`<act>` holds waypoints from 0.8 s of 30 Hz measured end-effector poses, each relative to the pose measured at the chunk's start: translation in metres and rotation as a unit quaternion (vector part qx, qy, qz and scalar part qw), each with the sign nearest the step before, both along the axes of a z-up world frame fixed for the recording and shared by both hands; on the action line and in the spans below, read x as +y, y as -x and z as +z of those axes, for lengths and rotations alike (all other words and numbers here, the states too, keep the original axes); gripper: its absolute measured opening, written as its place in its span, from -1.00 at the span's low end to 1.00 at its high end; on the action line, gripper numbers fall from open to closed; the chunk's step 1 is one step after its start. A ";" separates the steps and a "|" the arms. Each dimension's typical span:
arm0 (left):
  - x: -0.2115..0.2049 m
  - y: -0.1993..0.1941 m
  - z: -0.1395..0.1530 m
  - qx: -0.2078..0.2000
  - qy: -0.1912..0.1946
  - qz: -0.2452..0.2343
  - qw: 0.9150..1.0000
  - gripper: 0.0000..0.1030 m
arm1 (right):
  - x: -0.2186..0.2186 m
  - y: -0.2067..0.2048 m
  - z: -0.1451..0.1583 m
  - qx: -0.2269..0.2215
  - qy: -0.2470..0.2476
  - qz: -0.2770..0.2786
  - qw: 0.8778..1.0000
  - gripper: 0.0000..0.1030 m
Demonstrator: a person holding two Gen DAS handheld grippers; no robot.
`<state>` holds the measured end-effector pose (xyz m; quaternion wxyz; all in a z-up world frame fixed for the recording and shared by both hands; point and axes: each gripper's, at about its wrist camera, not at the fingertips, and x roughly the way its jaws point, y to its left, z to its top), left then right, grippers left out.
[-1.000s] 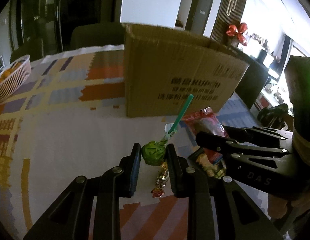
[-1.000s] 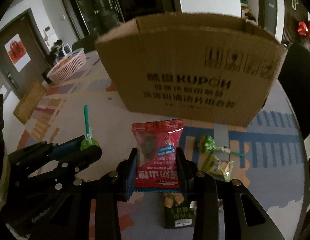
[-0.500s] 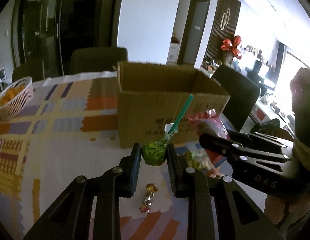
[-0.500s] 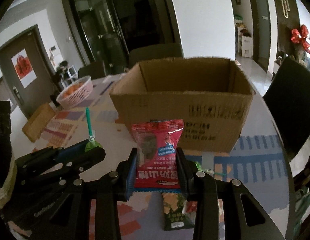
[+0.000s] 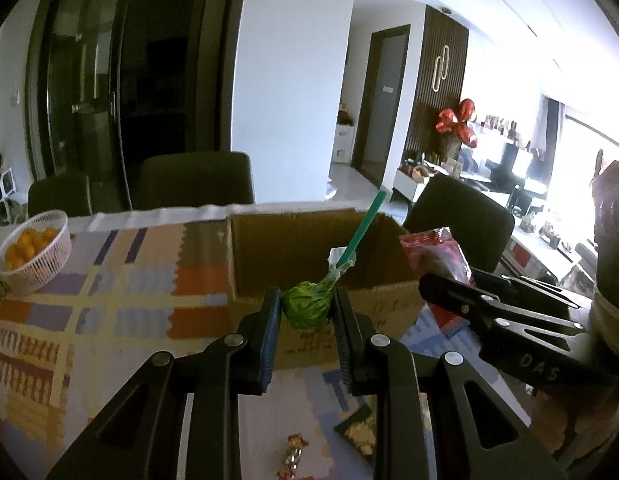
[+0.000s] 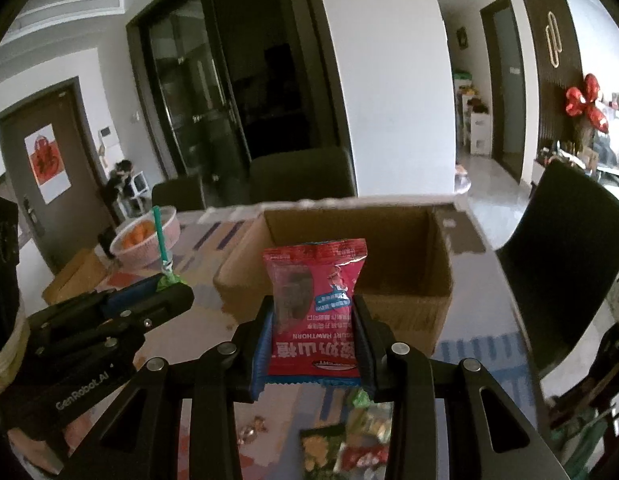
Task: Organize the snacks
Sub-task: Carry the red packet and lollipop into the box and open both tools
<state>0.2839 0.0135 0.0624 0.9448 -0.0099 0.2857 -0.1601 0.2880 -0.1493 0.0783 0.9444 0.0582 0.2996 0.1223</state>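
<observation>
My left gripper (image 5: pixel 305 312) is shut on a green-wrapped lollipop (image 5: pixel 307 307) whose teal stick slants up to the right. My right gripper (image 6: pixel 314 322) is shut on a red snack packet (image 6: pixel 314 312), held upright. Both hang above the table, just in front of the open cardboard box (image 6: pixel 349 248), whose inside looks bare from here. In the left wrist view the right gripper (image 5: pixel 429 284) shows at the right with the red packet (image 5: pixel 437 256). The right wrist view has the left gripper (image 6: pixel 165 292) at its left, the lollipop stick (image 6: pixel 160 236) rising from it.
A white basket of oranges (image 5: pixel 33 246) stands at the table's far left. Loose snacks lie on the patterned tablecloth below the grippers: a wrapped candy (image 5: pixel 293 450) and several small packets (image 6: pixel 341 444). Dark chairs (image 5: pixel 197 178) stand beyond the table and to its right (image 6: pixel 565 256).
Both grippers have risen with their snacks and tilted less steeply down. The box, first seen side-on, now shows its open top, and the loose snacks have dropped toward the frames' bottom edge.
</observation>
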 end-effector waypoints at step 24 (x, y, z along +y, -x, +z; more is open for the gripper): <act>-0.036 -0.106 0.019 0.058 -0.034 -0.026 0.997 -0.49 | -0.029 -0.087 0.025 0.021 0.040 -0.012 0.999 -0.28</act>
